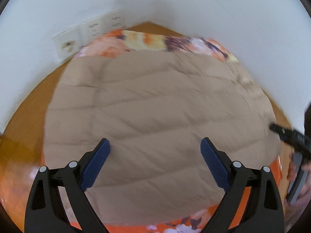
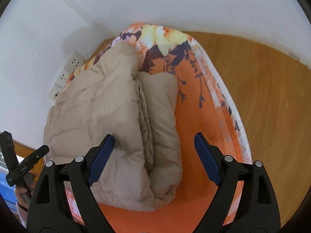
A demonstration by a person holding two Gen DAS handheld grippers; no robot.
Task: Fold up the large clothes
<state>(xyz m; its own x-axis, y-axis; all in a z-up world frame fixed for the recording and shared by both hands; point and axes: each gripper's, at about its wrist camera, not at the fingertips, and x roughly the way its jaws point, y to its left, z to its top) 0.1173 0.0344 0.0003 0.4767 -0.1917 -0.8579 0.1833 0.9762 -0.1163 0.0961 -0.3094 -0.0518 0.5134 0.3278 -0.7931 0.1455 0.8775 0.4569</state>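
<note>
Floor: a wooden floor runs to the white wall, where a strip of sockets sits low near the corner.

Mat: an orange floral cloth lies on the floor and carries the garment; its right edge and near edge show bare.

Jacket: a beige quilted puffer jacket lies folded into a thick bundle on the left half of the cloth, its far end close to the wall. From the left wrist view its broad top panel looks smooth and flat.

Layers: the folded edges stack along the bundle's right side, facing the bare orange.

Handling, as I judge it: light for its bulk, soft, springy and a bit slick, so it will puff open if let go. Best taken at the stacked edge or a near corner, pinching all layers through.

Left gripper: jaws spread wide, hovering over the top panel, holding nothing.

Right gripper: jaws spread wide above the bundle's near right end; the left pad seems close against the fabric, nothing pinched.
</note>
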